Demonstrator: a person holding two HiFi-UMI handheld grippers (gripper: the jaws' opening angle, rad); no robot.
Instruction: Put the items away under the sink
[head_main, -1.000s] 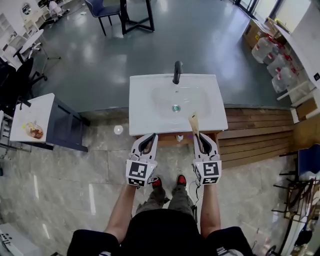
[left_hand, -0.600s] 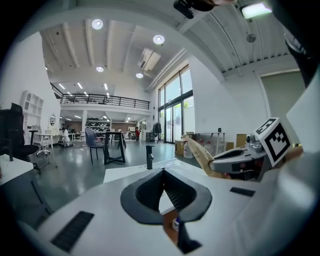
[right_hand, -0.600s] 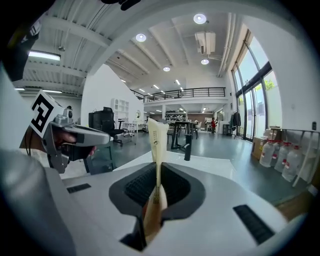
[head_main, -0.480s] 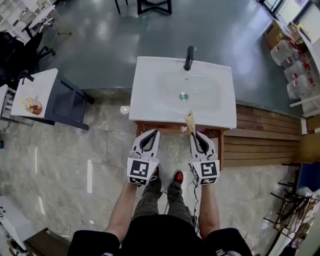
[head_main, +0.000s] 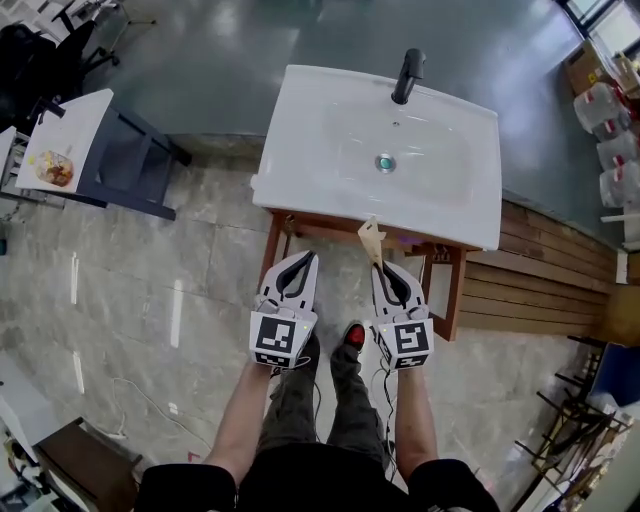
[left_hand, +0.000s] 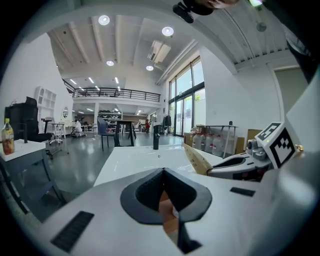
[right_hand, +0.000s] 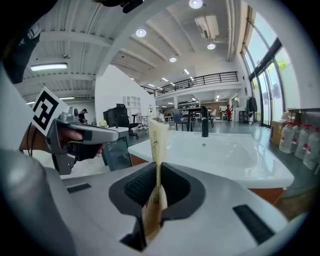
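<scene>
A white sink (head_main: 320, 130) with a black tap (head_main: 407, 77) rests on a wooden stand (head_main: 330, 222) that is open underneath. My right gripper (head_main: 378, 268) hovers just before the stand's front rail, shut on a flat tan paper packet (head_main: 369, 238) that sticks up past the sink's front edge. From the right gripper view, the packet (right_hand: 158, 145) stands upright, pinched between the pads of that right gripper (right_hand: 157, 172). Beside it to the left, my left gripper (head_main: 303, 262) has its jaws together and holds nothing; the left gripper view shows that left gripper (left_hand: 163, 172) with its tips meeting.
A white side table (head_main: 75, 135) with a plate of food and a dark cabinet (head_main: 135, 170) stand to the left. Water jugs (head_main: 610, 110) and wooden decking (head_main: 540, 280) lie to the right. The person's red-toed shoes (head_main: 352, 335) are on the stone floor below the grippers.
Both grippers have sunk in front of the sink, which now fills more of the head view. The packet stays clamped in the right gripper; the left stays shut.
</scene>
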